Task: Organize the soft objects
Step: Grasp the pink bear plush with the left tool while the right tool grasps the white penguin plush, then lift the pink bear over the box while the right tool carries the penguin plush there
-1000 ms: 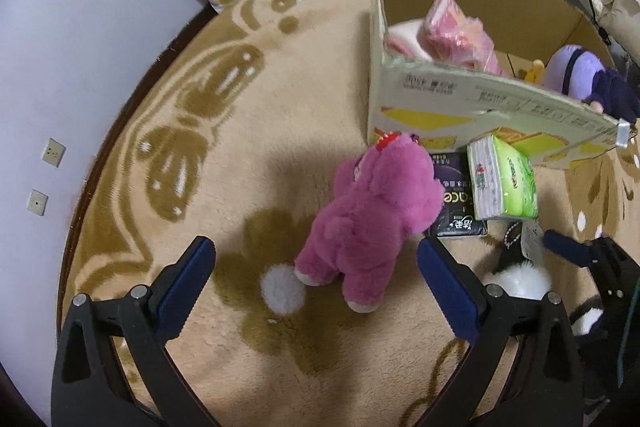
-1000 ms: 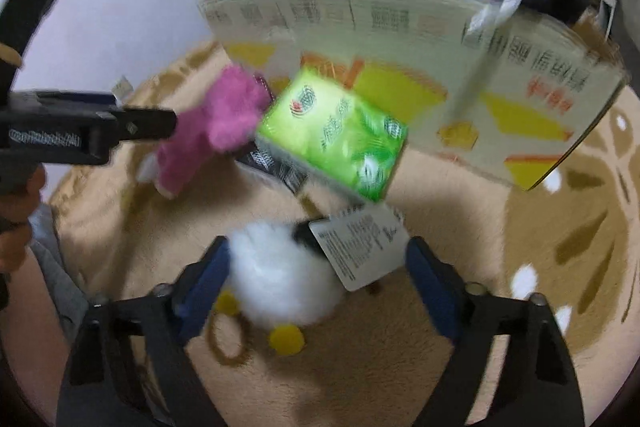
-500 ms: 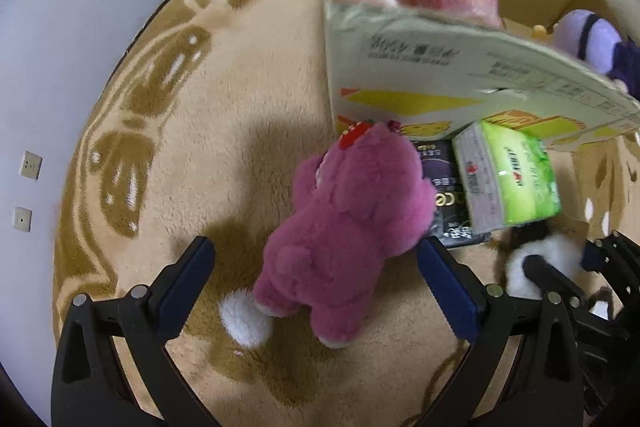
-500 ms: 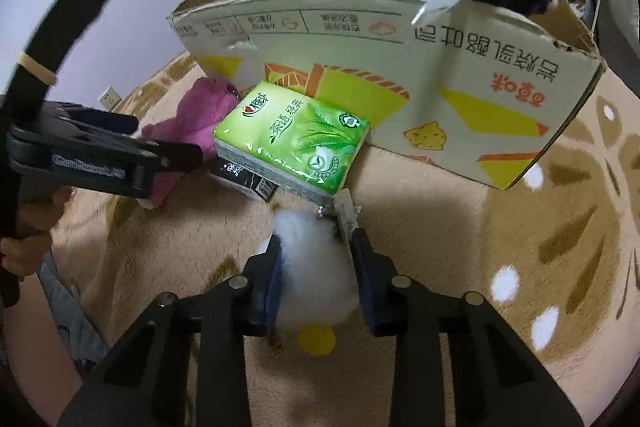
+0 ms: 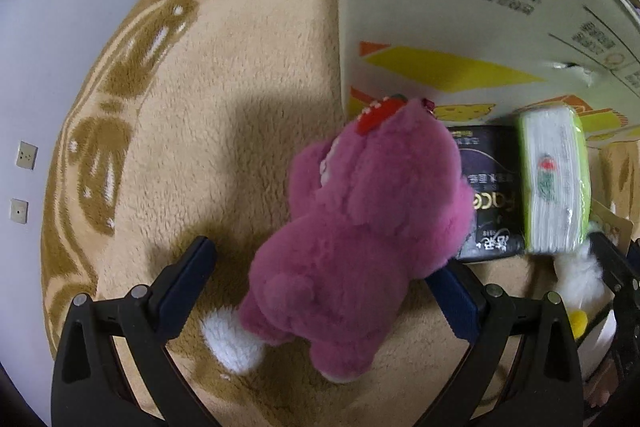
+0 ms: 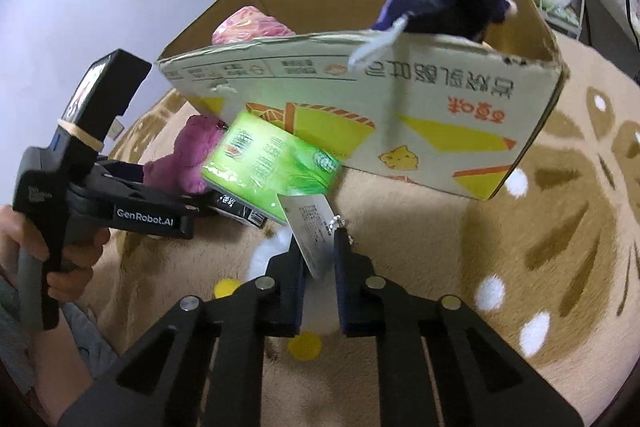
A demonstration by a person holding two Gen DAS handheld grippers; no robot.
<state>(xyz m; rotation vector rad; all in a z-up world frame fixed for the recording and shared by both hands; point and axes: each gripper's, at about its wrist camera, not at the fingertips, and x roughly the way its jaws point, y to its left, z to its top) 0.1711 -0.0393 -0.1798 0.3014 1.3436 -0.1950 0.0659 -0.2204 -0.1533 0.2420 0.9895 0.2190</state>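
Left tool [image 5: 324,273]: fingers spread wide, one either side of the pink plush toy's rump; the right finger touches or nearly touches the fur, the left finger stands clear; nothing gripped.
Right tool [image 6: 318,259]: fingers drawn close together, pinching the white plush toy and its paper tag.
Pink plush toy [image 5: 360,227]: on the rug, head toward the cardboard box, a red patch on its head, a white ball at its rear.
White plush toy [image 6: 272,251]: fluffy, with yellow feet; held between the right tool's fingers, low over the rug; whether it rests on the rug cannot be told.
Paper tag [image 6: 312,227]: white printed card on a bead chain, standing up between the right tool's fingers.
Green tissue pack [image 6: 272,163]: lying on the black pack, close against the box front.
Black pack [image 5: 488,195]: flat on the rug, between the pink toy and the green tissue pack.
Cardboard box [image 6: 400,99]: open-topped, on the rug; holds a dark purple plush [image 6: 448,3] at the front rim and a pink bundle [image 6: 248,25] at the left.
Rug [image 5: 224,107]: beige pile with brown pattern.
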